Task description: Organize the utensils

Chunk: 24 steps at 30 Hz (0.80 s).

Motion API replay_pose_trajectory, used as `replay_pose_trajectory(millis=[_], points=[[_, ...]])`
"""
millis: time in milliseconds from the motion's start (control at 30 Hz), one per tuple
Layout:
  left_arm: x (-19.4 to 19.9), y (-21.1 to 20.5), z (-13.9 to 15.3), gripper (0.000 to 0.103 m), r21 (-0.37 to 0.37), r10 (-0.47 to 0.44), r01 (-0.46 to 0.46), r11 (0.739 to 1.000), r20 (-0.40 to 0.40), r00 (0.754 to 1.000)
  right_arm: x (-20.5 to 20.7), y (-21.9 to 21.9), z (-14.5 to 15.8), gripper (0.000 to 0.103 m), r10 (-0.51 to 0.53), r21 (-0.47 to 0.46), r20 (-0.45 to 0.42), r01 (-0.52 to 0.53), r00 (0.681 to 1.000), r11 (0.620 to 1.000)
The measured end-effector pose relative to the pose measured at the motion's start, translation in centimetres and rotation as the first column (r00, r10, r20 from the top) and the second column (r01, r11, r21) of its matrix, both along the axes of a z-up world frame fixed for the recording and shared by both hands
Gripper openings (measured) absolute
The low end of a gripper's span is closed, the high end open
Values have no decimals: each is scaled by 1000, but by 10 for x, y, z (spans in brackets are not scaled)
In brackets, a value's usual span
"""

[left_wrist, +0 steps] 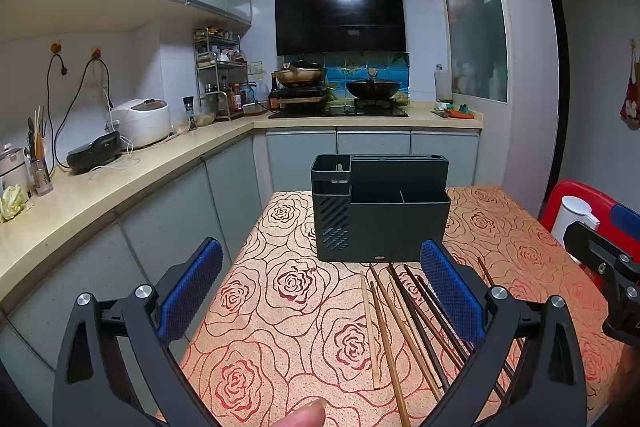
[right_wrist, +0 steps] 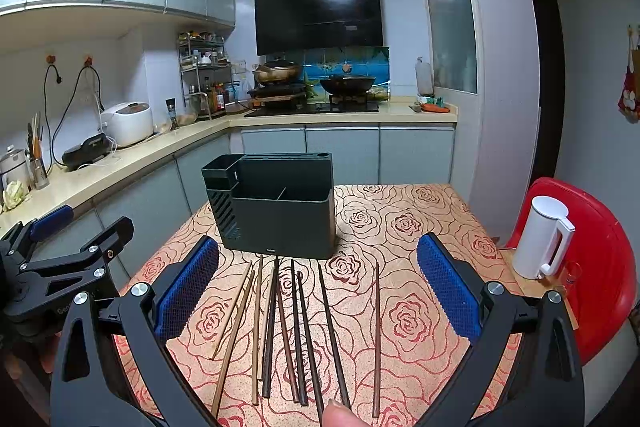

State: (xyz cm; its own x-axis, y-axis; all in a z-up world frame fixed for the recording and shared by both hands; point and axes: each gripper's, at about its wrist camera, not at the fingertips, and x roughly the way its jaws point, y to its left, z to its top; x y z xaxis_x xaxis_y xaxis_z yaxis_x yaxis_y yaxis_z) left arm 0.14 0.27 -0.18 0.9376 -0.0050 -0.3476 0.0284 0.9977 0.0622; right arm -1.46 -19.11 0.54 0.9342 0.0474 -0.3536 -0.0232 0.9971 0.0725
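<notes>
several chopsticks (right_wrist: pixel 296 327) lie loose on the rose-patterned table (right_wrist: pixel 408 227), just before the dark utensil holder (right_wrist: pixel 280 215). both grippers, left (left_wrist: pixel 322 303) and right (right_wrist: pixel 318 301), hover spread wide, empty; white kettle (right_wrist: pixel 540 237) stands apart.

black grippers (right_wrist: pixel 318 283), blue pads (right_wrist: pixel 448 291), silver screws (right_wrist: pixel 495 288)

Both wrist views side by side above table (left_wrist: pixel 280 307), facing stove wall; share holder (right_wrist: pixel 280 211), chopsticks (right_wrist: pixel 296 327).

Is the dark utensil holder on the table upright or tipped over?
Upright: the holder stands on its base, open compartments facing up.
</notes>
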Motion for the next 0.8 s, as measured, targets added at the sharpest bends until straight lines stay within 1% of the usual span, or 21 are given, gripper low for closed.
replay_pose_trajectory(millis=[800], points=[[-2, 2, 3, 96, -7, -1, 1, 1000, -2, 1000, -2, 0, 1, 96, 11, 10, -2, -11, 1000, 1000]])
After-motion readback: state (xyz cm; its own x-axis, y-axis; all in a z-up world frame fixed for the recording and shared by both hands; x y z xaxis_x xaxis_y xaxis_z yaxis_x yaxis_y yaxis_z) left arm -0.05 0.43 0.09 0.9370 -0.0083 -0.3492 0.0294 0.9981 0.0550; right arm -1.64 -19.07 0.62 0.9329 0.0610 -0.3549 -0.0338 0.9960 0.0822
